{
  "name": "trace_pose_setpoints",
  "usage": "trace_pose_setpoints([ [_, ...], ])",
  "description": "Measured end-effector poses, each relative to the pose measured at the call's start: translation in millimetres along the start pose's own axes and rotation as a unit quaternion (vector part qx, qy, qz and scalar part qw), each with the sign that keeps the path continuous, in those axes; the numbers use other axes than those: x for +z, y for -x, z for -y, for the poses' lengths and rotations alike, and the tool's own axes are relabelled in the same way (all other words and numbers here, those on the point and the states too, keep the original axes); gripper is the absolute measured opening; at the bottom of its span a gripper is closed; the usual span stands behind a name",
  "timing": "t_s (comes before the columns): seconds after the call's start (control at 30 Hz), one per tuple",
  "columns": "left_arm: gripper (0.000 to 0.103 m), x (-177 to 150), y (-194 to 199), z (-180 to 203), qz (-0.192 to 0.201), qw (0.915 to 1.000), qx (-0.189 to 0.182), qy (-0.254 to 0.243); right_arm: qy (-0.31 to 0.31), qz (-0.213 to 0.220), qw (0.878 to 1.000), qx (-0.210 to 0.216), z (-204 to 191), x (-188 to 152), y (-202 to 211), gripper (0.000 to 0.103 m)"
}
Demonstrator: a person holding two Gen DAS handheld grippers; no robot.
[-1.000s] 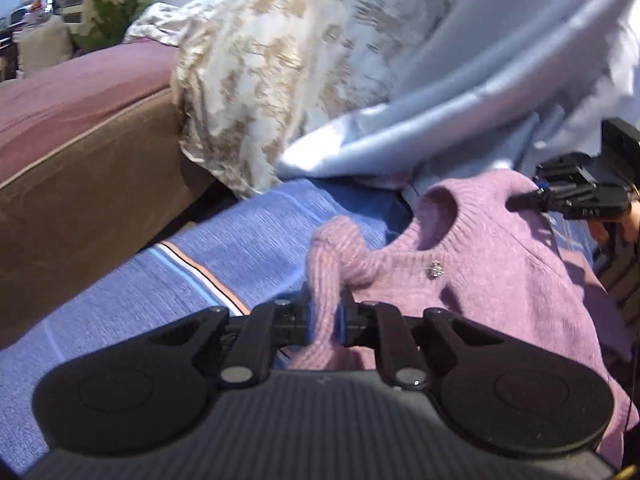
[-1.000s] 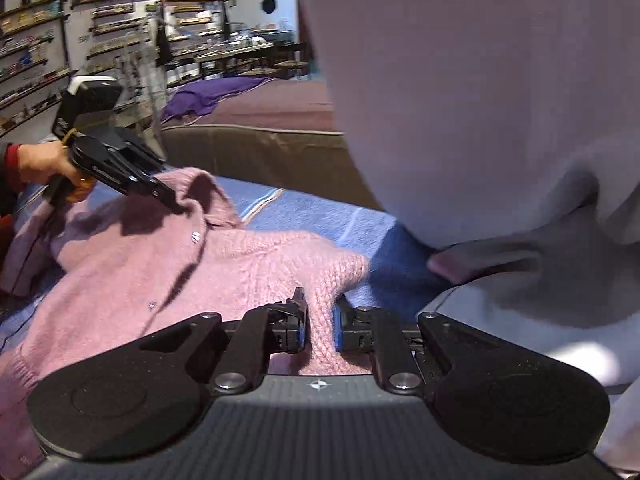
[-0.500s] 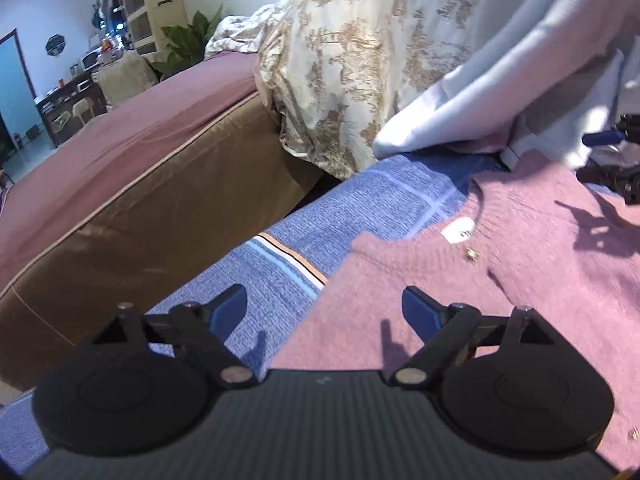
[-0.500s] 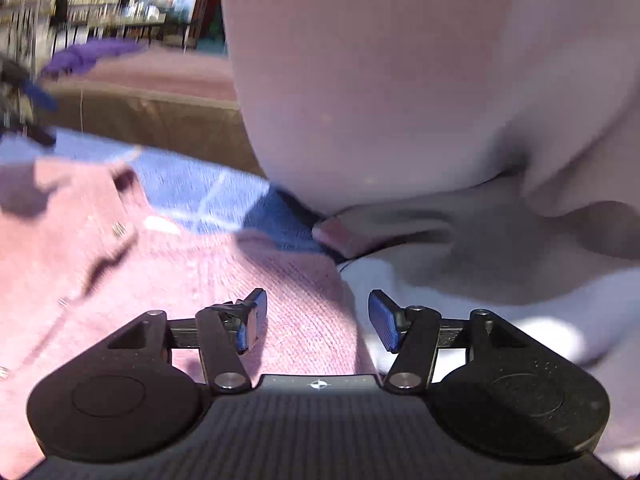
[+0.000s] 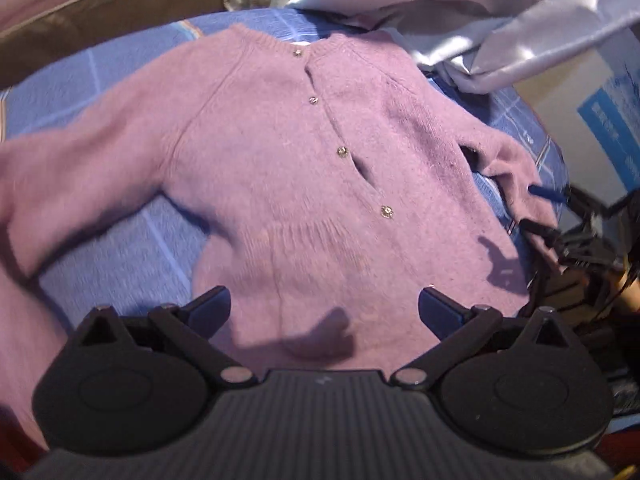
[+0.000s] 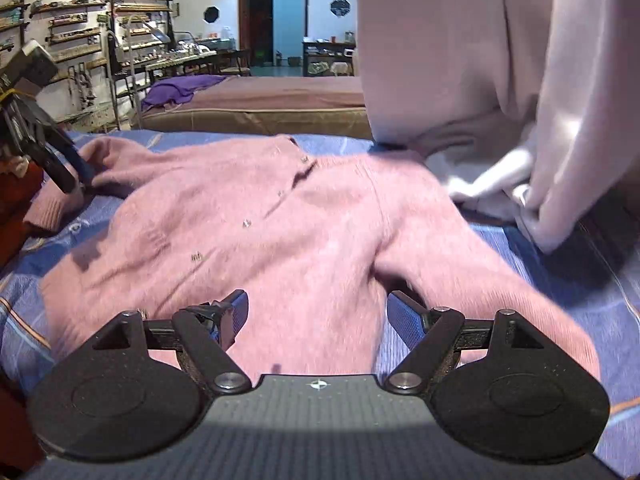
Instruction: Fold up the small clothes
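Note:
A small pink knitted cardigan (image 5: 304, 184) with small shiny buttons lies flat, front up, on a blue checked cloth (image 5: 120, 248). Its sleeves spread out to both sides. My left gripper (image 5: 324, 312) is open and empty above the cardigan's lower hem. My right gripper (image 6: 318, 316) is open and empty above the cardigan (image 6: 256, 240), near one sleeve. The right gripper also shows at the right edge of the left wrist view (image 5: 544, 216), by the sleeve cuff. The left gripper shows at the left edge of the right wrist view (image 6: 60, 168).
A heap of pale satin cloth (image 5: 500, 20) lies beyond the collar; it also hangs at the right of the right wrist view (image 6: 520, 100). A cardboard box (image 5: 592, 92) stands at the right. A brown mattress (image 6: 260, 112) lies beyond, with shelves (image 6: 72, 40) along the far wall.
Both grippers let go of the cardigan's shoulders, opened and drew back towards its lower part. The cardigan now lies spread flat.

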State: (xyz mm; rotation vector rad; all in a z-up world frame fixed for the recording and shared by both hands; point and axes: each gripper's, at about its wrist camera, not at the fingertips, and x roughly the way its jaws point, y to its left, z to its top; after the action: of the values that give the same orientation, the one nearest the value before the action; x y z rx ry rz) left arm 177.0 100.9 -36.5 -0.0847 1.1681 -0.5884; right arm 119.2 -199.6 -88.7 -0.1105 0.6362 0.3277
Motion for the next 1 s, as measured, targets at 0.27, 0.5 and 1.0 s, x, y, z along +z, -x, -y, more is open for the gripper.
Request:
trace_pose_setpoints([
  [0.27, 0.102, -71, -13, 40, 0.092, 0.984, 0.149, -0.034, -0.081, -0.023, 0.996, -0.025, -3, -54, 18, 0.103],
  [0.5, 0.093, -109, -61, -12, 0.1, 0.9827, 0.142, 0.064, -0.112, -0.026, 0.993, -0.017, 1, -79, 28, 0.103],
  [1.0, 0.017, -93, 0, 23, 0.236, 0.9665, 0.036, 0.094, -0.277, 0.005, 0.955, 0.106, -12, -51, 16, 0.032],
])
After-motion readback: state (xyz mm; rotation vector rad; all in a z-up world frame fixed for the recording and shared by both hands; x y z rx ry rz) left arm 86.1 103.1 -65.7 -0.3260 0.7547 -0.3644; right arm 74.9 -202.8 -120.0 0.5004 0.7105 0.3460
